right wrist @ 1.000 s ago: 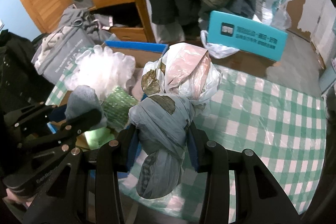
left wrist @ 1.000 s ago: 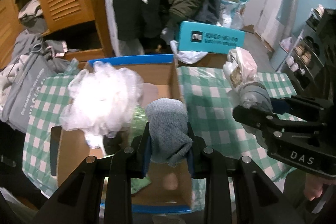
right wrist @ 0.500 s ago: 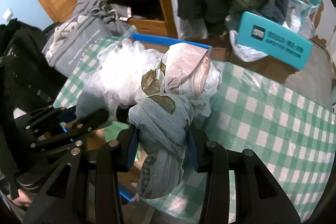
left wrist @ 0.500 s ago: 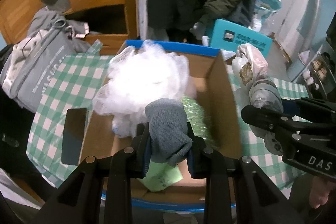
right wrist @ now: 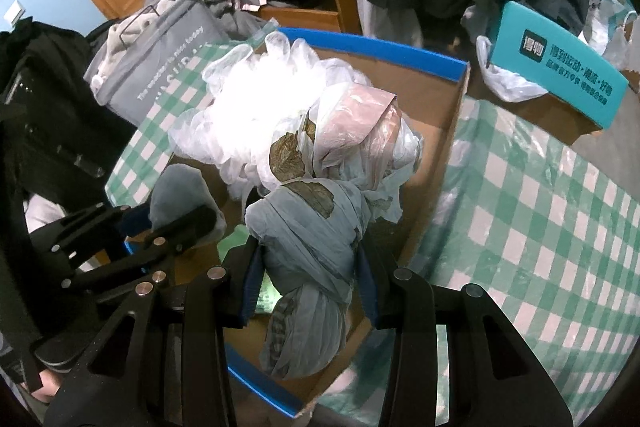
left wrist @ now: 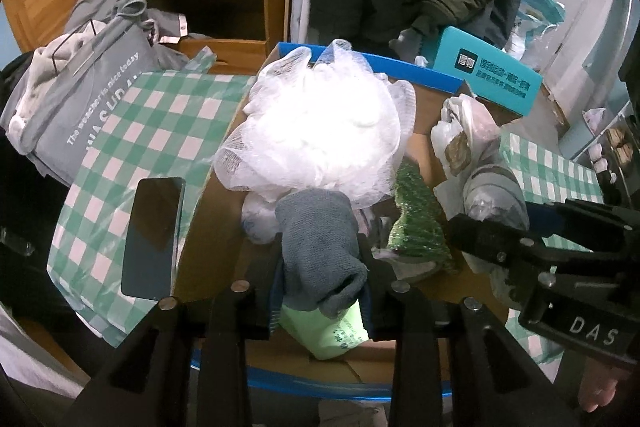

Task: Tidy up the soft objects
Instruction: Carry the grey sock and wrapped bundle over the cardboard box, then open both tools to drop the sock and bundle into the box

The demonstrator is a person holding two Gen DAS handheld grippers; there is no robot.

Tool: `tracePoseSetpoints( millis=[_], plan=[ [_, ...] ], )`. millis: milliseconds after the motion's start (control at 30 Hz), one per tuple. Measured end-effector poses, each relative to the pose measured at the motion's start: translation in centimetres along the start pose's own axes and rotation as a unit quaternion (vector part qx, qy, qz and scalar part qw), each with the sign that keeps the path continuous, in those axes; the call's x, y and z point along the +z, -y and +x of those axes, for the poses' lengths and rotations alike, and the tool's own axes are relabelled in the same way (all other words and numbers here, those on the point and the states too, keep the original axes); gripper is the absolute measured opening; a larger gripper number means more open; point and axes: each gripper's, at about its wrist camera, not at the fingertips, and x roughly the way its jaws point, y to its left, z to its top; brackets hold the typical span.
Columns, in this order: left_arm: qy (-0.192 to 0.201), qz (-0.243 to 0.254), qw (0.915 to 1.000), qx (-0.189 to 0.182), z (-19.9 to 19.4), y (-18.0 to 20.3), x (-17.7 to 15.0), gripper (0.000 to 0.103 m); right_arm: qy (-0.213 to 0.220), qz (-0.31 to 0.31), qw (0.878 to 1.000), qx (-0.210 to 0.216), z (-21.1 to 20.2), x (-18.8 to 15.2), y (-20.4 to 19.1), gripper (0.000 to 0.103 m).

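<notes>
My left gripper [left wrist: 322, 267] is shut on a grey sock [left wrist: 320, 251] and holds it over the open cardboard box [left wrist: 216, 227] with blue edges. My right gripper [right wrist: 306, 259] is shut on a knotted bundle of plastic bags [right wrist: 320, 195], also over the box [right wrist: 436, 95]. The bundle also shows in the left wrist view [left wrist: 476, 163] at the right. The sock also shows in the right wrist view [right wrist: 180, 191]. Inside the box lie a white mesh bath puff [left wrist: 324, 131], a green scrubber [left wrist: 416, 223] and a light green packet [left wrist: 336, 331].
The box stands on a green checked tablecloth [left wrist: 136, 155]. A black phone [left wrist: 154, 235] lies left of the box. A grey tote bag [left wrist: 80, 107] sits at the far left. A teal box [right wrist: 560, 63] stands behind. Clothes hang at the back.
Both grippers have moved left over the box with their loads. The right gripper's bundle was over the tablecloth beside the box and now hangs above the box.
</notes>
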Motion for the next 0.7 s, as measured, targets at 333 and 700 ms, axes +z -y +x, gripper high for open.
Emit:
tracePoseSetpoints(
  millis=[333,700],
  plan=[
    [0.005,-0.010,0.9999,0.010,-0.4,-0.5,-0.1,0.057,-0.005,0.018,1.000,0.016,-0.3,-0.4,-0.1,0.054],
    [0.024,-0.004,0.9997,0.009,-1.9,-0.1,0.0,0.074,0.025,0.017,1.000,0.002,-3.0,-0.6,0.5,0.064]
  ],
)
